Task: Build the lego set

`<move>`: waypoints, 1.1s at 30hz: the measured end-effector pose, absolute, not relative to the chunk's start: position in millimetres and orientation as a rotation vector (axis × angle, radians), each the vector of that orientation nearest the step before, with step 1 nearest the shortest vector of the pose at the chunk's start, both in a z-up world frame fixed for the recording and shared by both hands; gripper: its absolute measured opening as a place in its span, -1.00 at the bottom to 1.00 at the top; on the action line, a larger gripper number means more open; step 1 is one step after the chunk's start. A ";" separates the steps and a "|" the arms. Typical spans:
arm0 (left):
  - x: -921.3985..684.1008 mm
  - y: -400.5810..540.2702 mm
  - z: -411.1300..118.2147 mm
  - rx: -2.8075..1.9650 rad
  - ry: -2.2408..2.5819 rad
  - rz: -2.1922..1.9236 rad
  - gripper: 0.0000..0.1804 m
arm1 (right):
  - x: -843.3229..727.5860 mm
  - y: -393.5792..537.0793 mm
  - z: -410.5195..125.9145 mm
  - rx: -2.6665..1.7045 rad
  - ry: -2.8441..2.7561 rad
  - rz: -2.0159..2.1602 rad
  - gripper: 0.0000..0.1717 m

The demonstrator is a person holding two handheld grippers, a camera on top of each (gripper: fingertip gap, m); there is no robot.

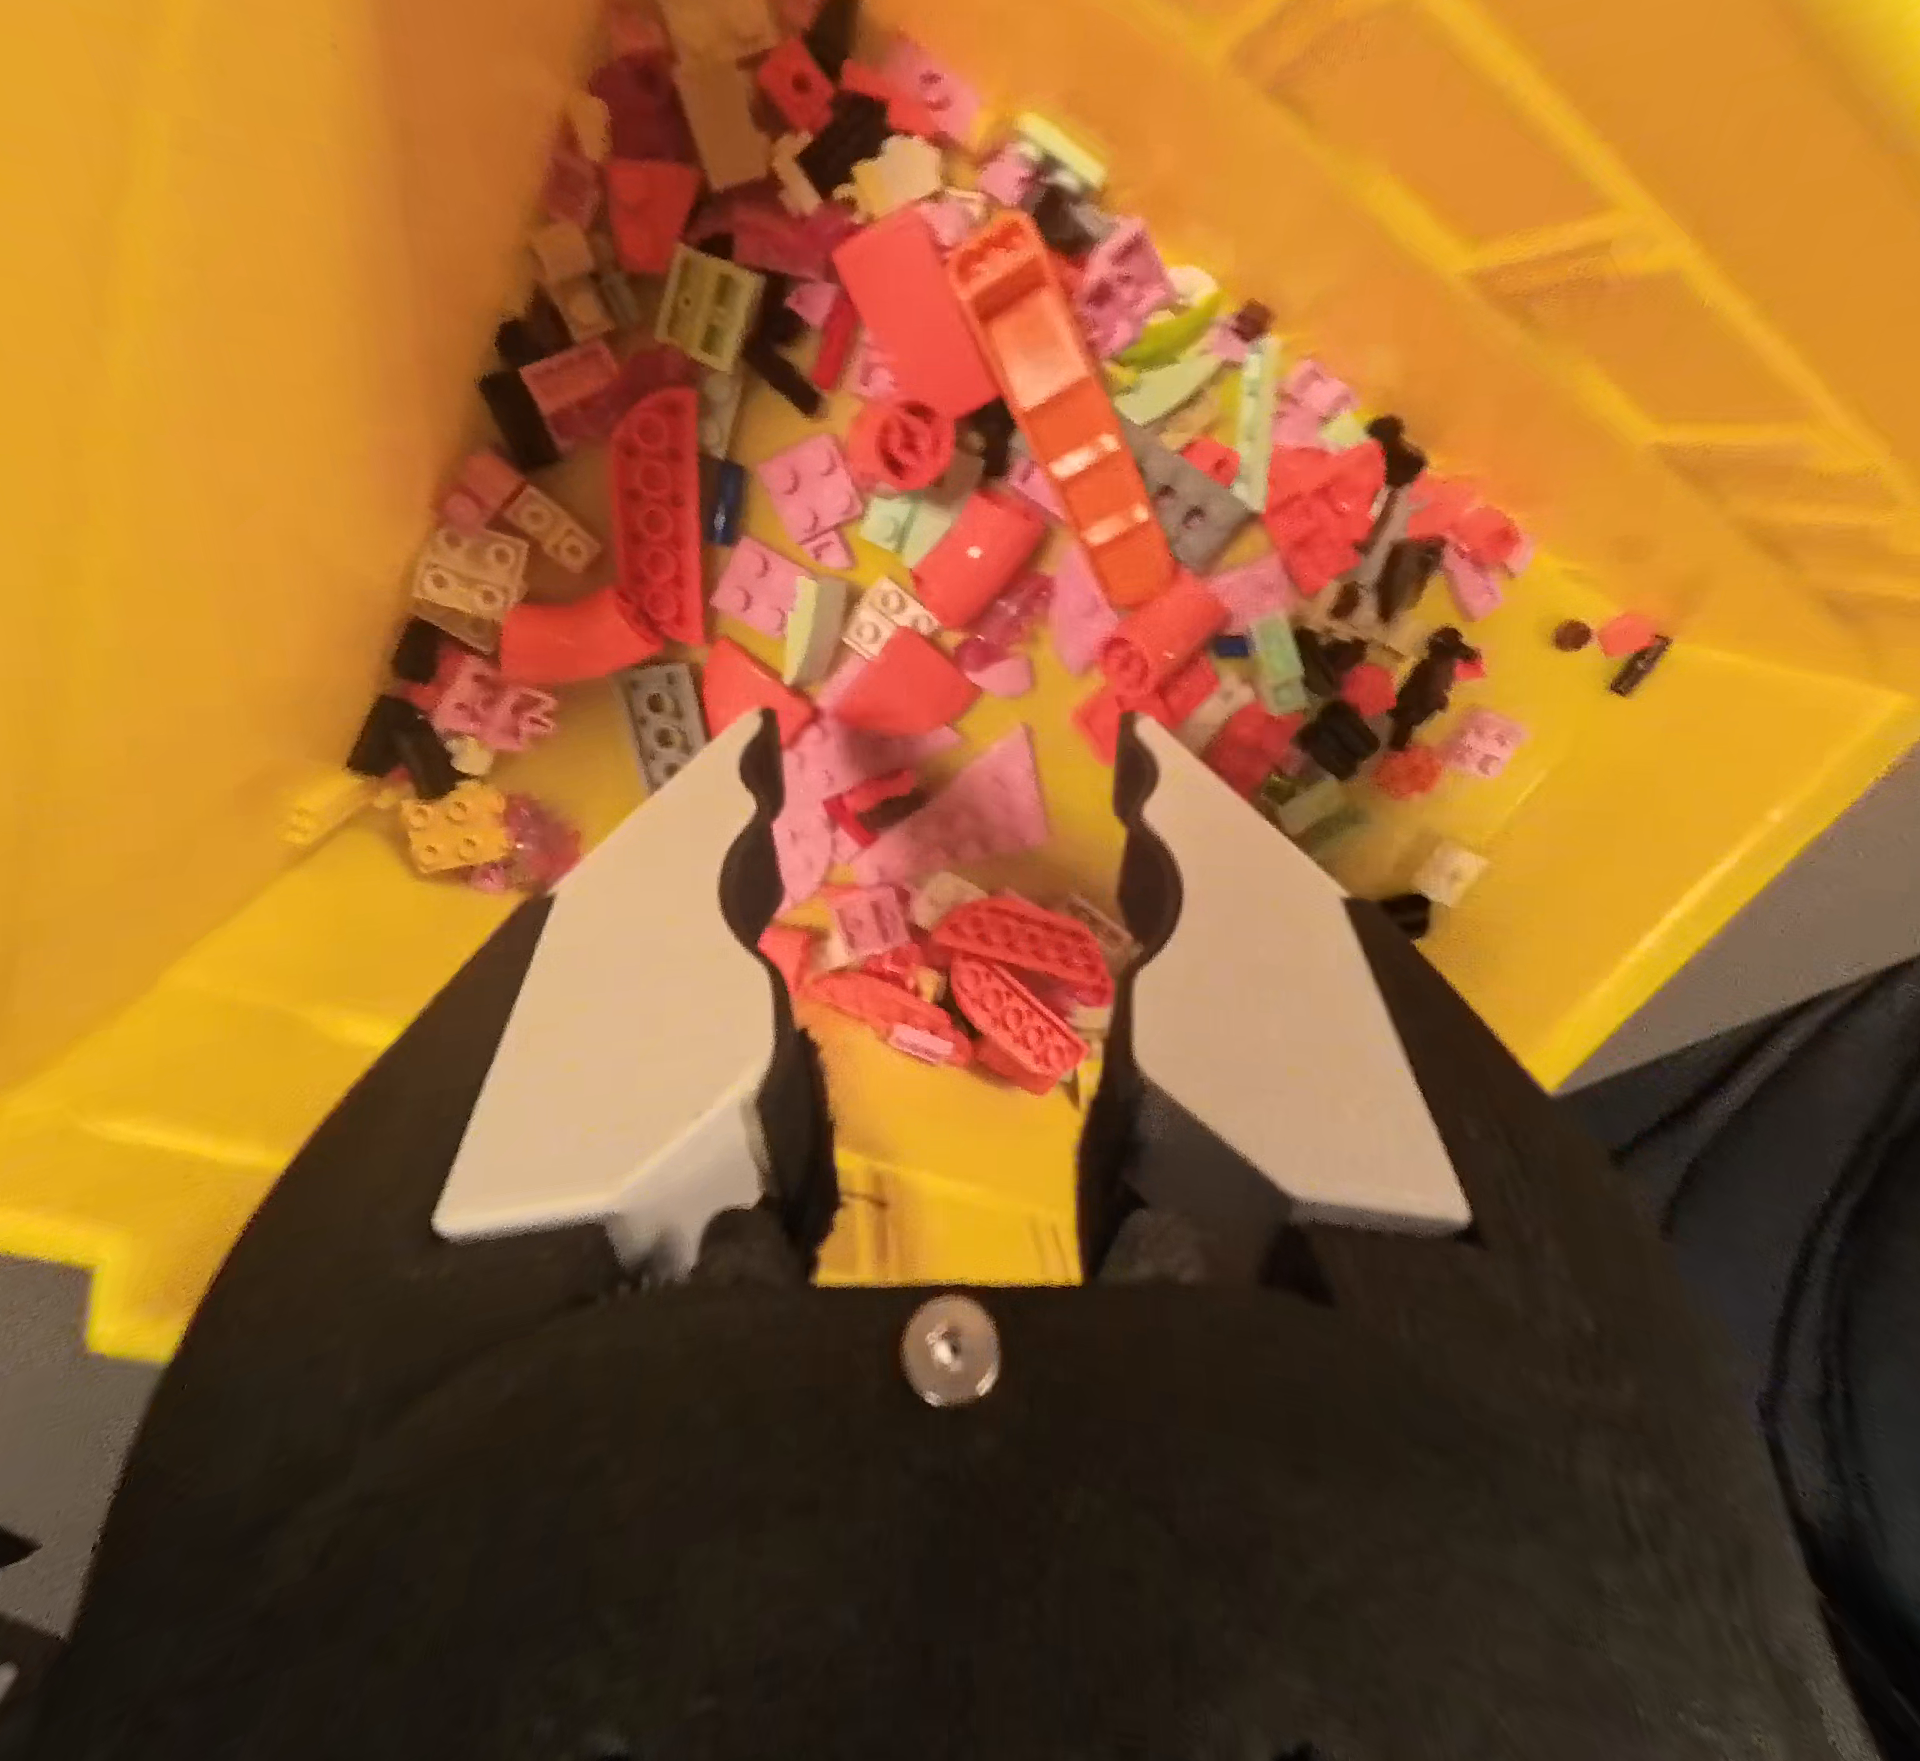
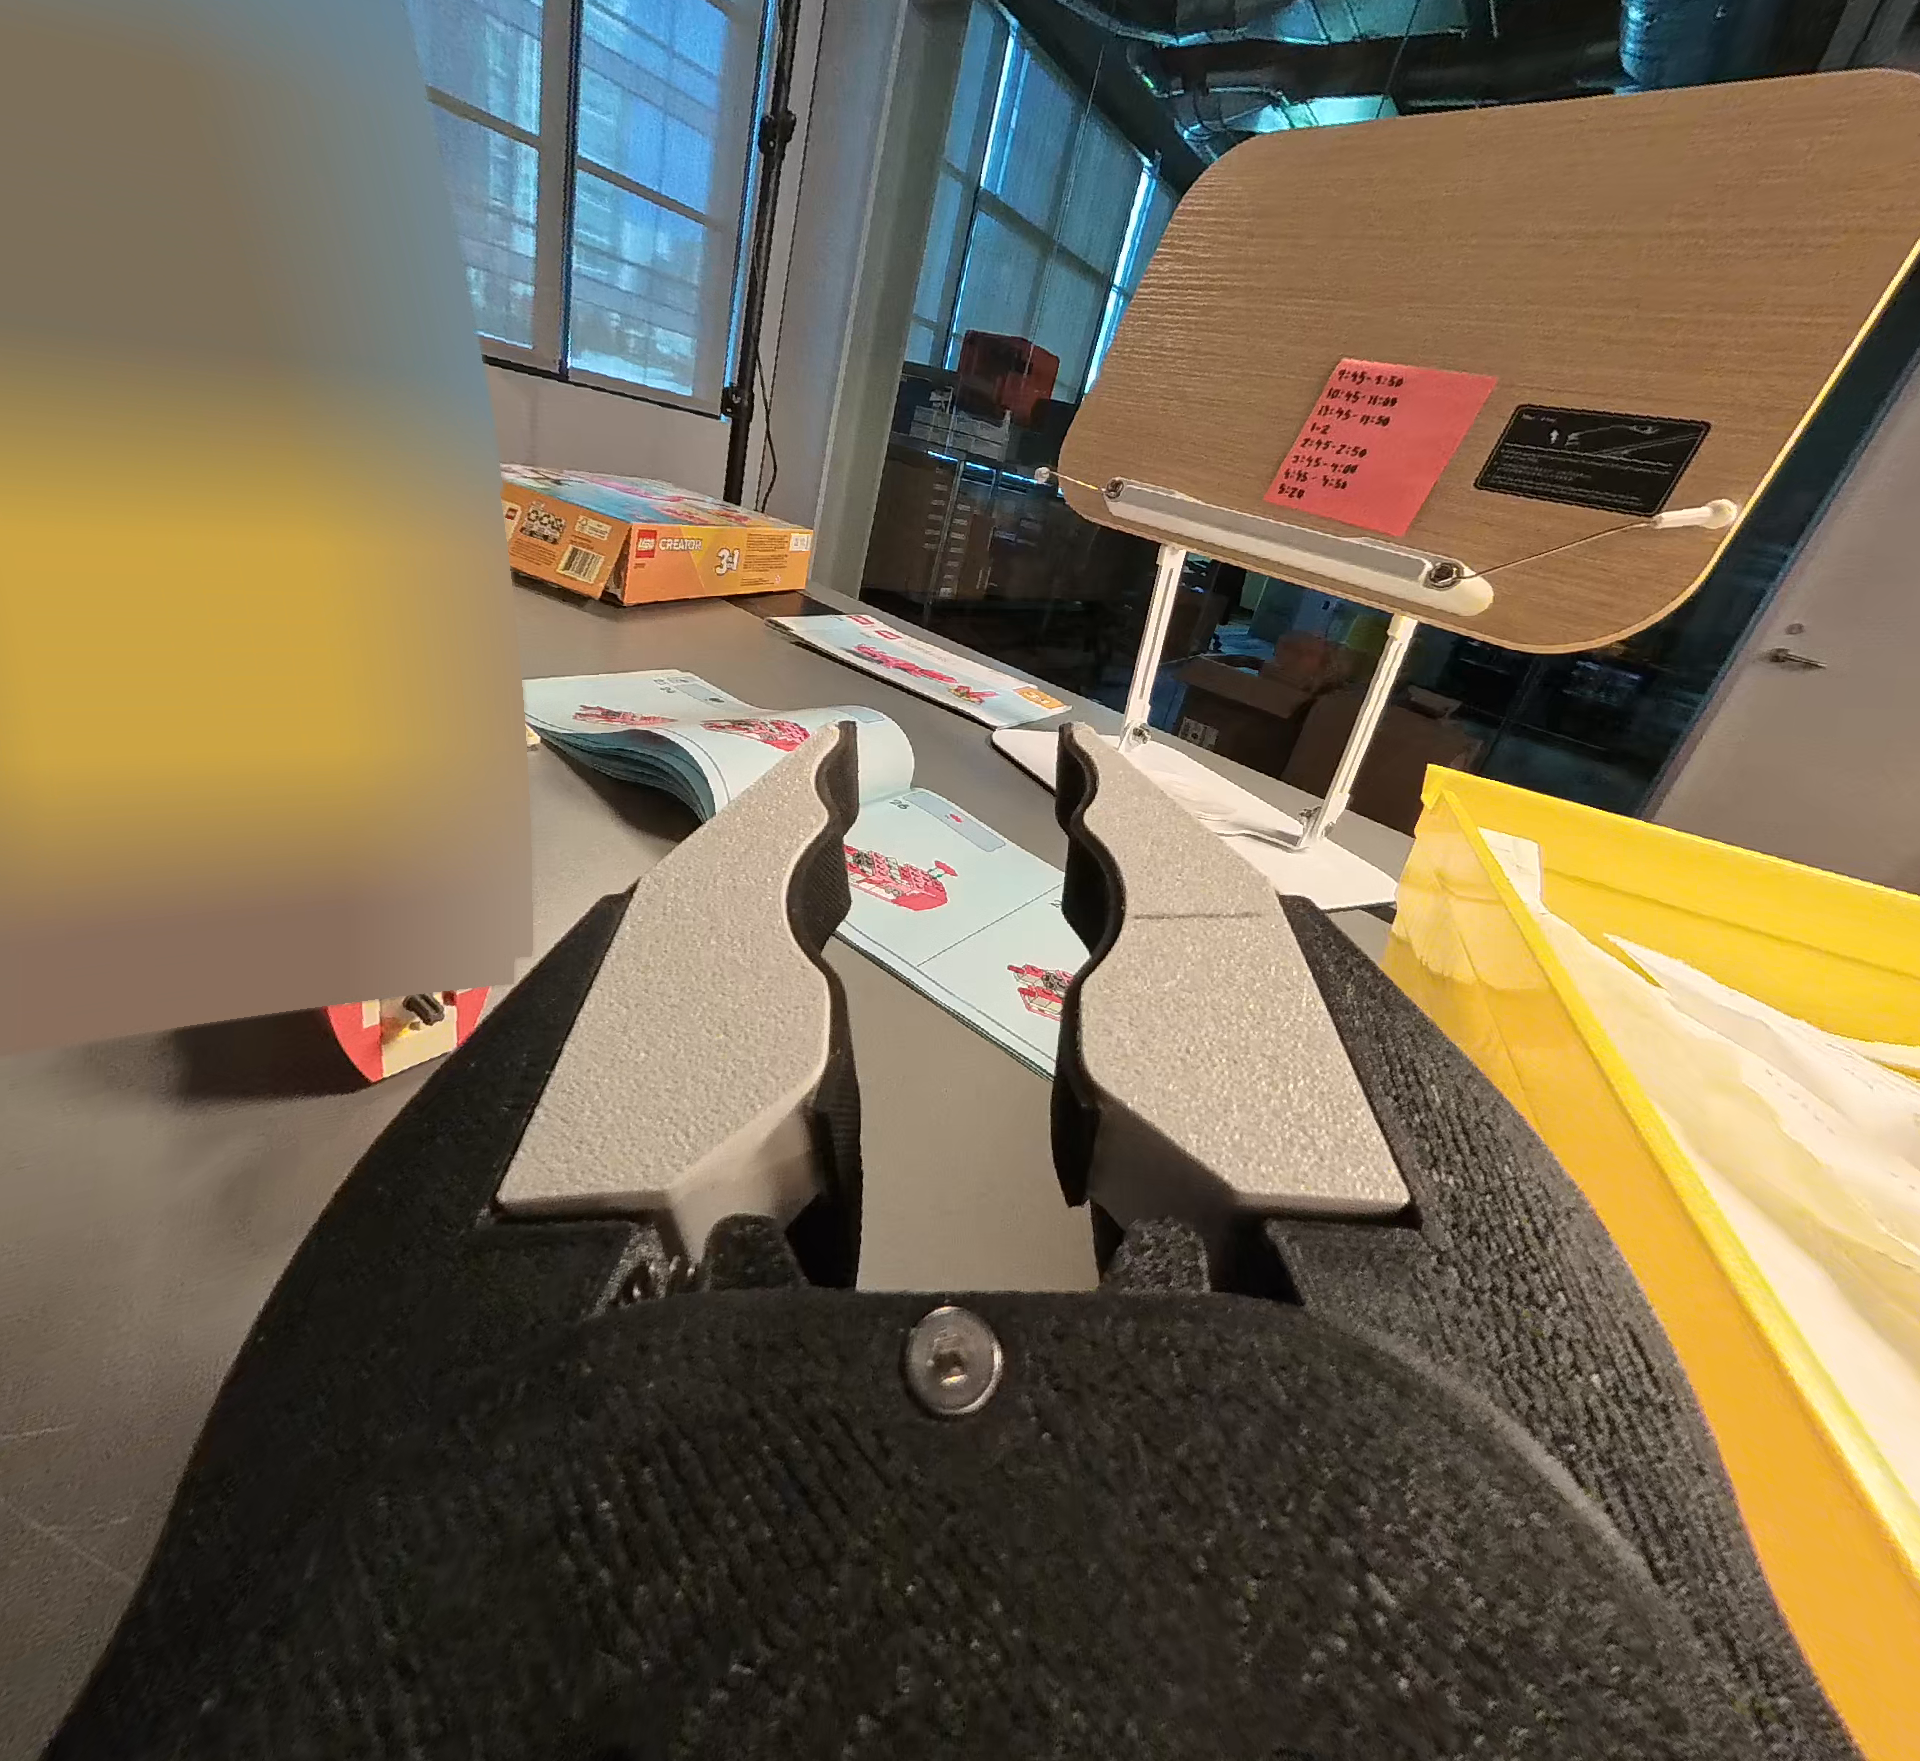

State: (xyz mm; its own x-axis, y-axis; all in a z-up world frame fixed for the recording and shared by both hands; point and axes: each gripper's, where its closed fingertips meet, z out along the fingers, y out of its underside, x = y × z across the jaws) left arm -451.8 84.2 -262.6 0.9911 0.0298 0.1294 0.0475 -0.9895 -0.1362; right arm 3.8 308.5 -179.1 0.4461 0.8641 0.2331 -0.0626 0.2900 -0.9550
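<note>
The left gripper (image 1: 943,735) hangs with its fingers apart inside a yellow plastic bin (image 1: 208,464), over a heap of small red, pink and black toy bricks (image 1: 935,485) on the bin's floor, a long orange brick (image 1: 1070,423) lying on top of the heap beyond the fingertips. The right gripper (image 2: 956,745) is above a grey table (image 2: 156,1296), fingers apart with nothing between them, and an open pale-blue instruction booklet (image 2: 935,880) lies on the table just ahead. Beyond the booklet lie a second closed booklet (image 2: 914,662) and an orange cardboard box (image 2: 665,548); a wooden-board book stand (image 2: 1455,309) stands to the right, with another yellow bin (image 2: 1714,932) nearer on that side.
</note>
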 end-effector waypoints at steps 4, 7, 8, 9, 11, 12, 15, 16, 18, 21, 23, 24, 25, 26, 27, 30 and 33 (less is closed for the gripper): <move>-431.4 66.7 -254.9 -2.983 0.072 -0.104 -0.26 | 3.6 308.7 -179.3 -1.103 -0.909 0.746 -0.57; -420.3 55.5 -250.3 -2.967 0.143 -0.030 -0.19 | 3.7 308.1 -179.0 -1.097 -0.910 0.738 -0.57; -414.8 52.9 -248.9 -2.957 0.158 -0.037 -0.09 | 3.4 307.7 -179.1 -1.094 -0.913 0.734 -0.57; -405.4 48.7 -248.7 -2.955 0.186 -0.083 -0.01 | 3.1 307.2 -179.3 -1.092 -0.916 0.731 -0.57; -384.8 38.0 -251.8 -2.961 0.249 -0.185 0.12 | 3.0 306.7 -179.2 -1.088 -0.919 0.726 -0.58; -378.2 33.2 -254.0 -2.964 0.274 -0.204 0.19 | 3.0 306.6 -179.2 -1.087 -0.919 0.725 -0.58; -369.1 26.4 -257.2 -2.939 0.331 -0.173 0.29 | 3.2 307.3 -179.1 -1.089 -0.917 0.726 -0.58; -366.0 24.7 -257.0 -2.928 0.339 -0.177 0.31 | 3.3 307.4 -179.0 -1.089 -0.916 0.726 -0.58; -354.9 15.4 -257.7 -2.931 0.372 -0.246 0.35 | 3.5 307.8 -178.9 -1.088 -0.914 0.720 -0.58; -355.0 4.6 -261.4 -2.949 0.426 -0.204 0.29 | 3.7 308.4 -179.0 -1.085 -0.915 0.704 -0.58; -358.2 2.5 -259.9 -2.943 0.436 -0.180 0.24 | 3.6 308.7 -179.2 -1.085 -0.914 0.692 -0.58; -361.3 3.4 -257.8 -2.931 0.446 -0.160 0.18 | 3.7 309.1 -179.2 -1.085 -0.913 0.682 -0.58; -365.6 4.6 -255.7 -2.922 0.454 -0.131 0.10 | 3.9 309.7 -179.4 -1.086 -0.911 0.669 -0.58; -370.3 6.1 -253.8 -2.919 0.460 -0.102 0.05 | 4.5 310.7 -179.1 -1.087 -0.902 0.655 -0.58; -373.4 7.0 -252.6 -2.924 0.467 -0.088 0.04 | 5.8 312.5 -178.6 -1.090 -0.888 0.631 -0.57; -375.0 14.5 -252.9 -2.921 0.544 -0.077 0.03 | 10.3 316.6 -176.1 -1.086 -0.853 0.537 -0.57; -368.3 25.9 -258.3 -2.897 0.667 -0.104 0.04 | 10.4 317.6 -177.0 -1.092 -0.841 0.456 -0.57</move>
State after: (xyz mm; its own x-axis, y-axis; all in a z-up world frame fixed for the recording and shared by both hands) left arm -368.3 25.9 -258.3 0.8977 -0.4396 0.0300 -0.4280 -0.8862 -0.1776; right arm 10.4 317.6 -177.0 0.6174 0.6956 0.3674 0.0723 0.4149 -0.9070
